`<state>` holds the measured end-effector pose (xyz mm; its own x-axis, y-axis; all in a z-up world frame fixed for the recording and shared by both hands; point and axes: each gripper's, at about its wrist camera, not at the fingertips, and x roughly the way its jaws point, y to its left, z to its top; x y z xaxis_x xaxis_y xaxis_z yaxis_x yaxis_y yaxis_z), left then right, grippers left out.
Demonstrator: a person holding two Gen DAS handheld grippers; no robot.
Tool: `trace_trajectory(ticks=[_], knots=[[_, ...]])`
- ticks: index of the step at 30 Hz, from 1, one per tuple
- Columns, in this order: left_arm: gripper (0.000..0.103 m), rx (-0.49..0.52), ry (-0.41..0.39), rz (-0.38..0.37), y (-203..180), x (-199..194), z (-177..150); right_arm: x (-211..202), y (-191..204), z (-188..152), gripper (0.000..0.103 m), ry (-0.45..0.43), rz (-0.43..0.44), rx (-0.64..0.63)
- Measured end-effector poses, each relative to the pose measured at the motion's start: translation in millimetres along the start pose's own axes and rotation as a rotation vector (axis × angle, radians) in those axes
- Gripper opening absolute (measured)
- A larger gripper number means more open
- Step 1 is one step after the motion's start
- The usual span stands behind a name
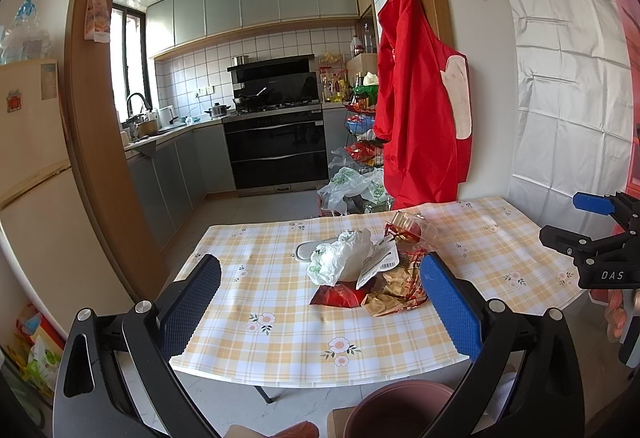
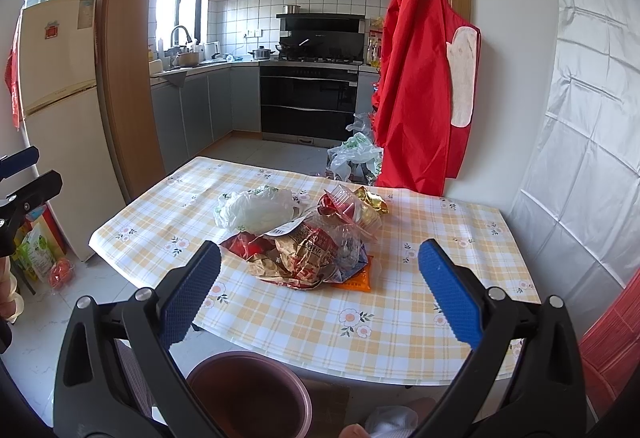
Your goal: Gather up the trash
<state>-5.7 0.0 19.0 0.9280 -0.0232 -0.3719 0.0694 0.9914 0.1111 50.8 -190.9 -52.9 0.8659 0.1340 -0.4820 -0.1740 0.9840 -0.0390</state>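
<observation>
A daylit tiled kitchen [image 1: 248,50] lies beyond a wooden doorway [image 1: 86,110], a red apron [image 2: 420,78] hanging beside it.

Home kitchen: stove [image 2: 310,59], fridge [image 2: 60,126], checked dining table [image 2: 400,318].

Trash pile [image 2: 308,238] heaped mid-table on the checked cloth, ahead of both grippers, between their spread fingers in each view. Crumpled white plastic bag [image 2: 256,212] at far left. Clear plastic cup [image 2: 348,204] tipped on its side at far right, gold foil wrapper [image 2: 374,200] just beside it. Nearest: crumpled red-and-tan snack wrappers [image 2: 296,258], orange packet [image 2: 354,280] flat beneath. Maroon bin [image 2: 248,394] stands open on the floor, below the near table edge.
</observation>
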Motion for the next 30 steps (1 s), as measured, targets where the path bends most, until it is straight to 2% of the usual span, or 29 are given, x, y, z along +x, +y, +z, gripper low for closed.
trace_trajectory(ticks=[8,20,25,30], knots=[[0.098,-0.006,0.000,-0.013,0,-1,4,0,0,-1,0.097,0.000,-0.002,0.001],[0.098,-0.046,-0.027,-0.032,9,2,-7,1,-7,-2,0.097,0.004,-0.004,0.009],[0.098,-0.061,-0.048,-0.016,15,12,-20,14,-12,-12,0.098,0.023,-0.004,0.021],[0.098,-0.048,-0.007,0.022,18,39,-42,41,-21,-26,0.098,0.058,0.008,0.049]])
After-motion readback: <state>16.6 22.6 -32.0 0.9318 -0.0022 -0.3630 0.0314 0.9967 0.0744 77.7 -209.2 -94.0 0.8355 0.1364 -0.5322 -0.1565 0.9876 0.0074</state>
